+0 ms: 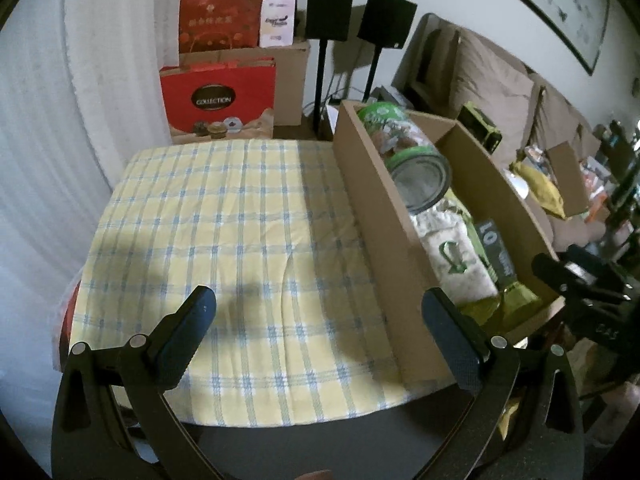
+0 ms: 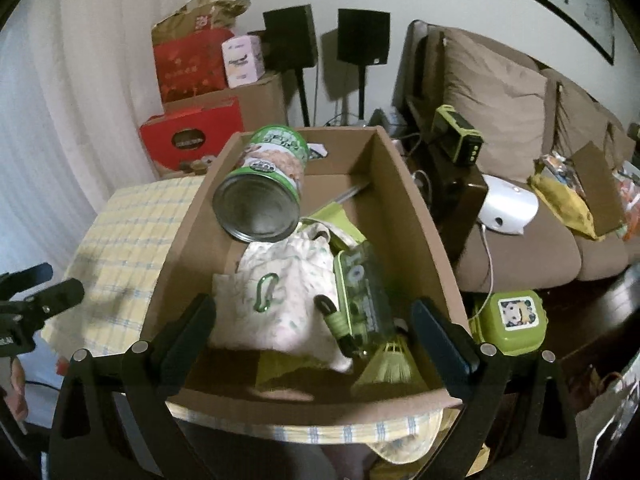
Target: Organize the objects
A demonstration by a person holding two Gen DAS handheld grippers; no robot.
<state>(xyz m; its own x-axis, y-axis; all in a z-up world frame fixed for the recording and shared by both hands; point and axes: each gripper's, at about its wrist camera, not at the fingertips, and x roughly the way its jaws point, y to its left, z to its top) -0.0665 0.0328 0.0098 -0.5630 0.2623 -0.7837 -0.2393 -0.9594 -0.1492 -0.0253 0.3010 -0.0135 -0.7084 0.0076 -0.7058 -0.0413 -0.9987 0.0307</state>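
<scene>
Cardboard box (image 2: 404, 216) sits on the right part of a table under a yellow checked cloth (image 1: 224, 240), and it holds the gathered things: a green-labelled tin can (image 2: 264, 192) lying on its side at the far end, a white patterned pouch (image 2: 280, 300) with a green carabiner (image 2: 266, 292) clipped on it, a green transparent case (image 2: 360, 292) just beside the pouch, a dark-handled green tool (image 2: 336, 326) resting between them, and a yellow-green shuttlecock (image 2: 390, 366) in the near right corner. Right gripper (image 2: 312, 324) hangs over the near end of the box with its jaws spread wide, holding nothing. Left gripper (image 1: 318, 310) hovers above the bare cloth left of the box, jaws likewise apart and empty. A green lidded container (image 2: 516, 316) lies beside the sofa (image 2: 520, 240), outside the box
</scene>
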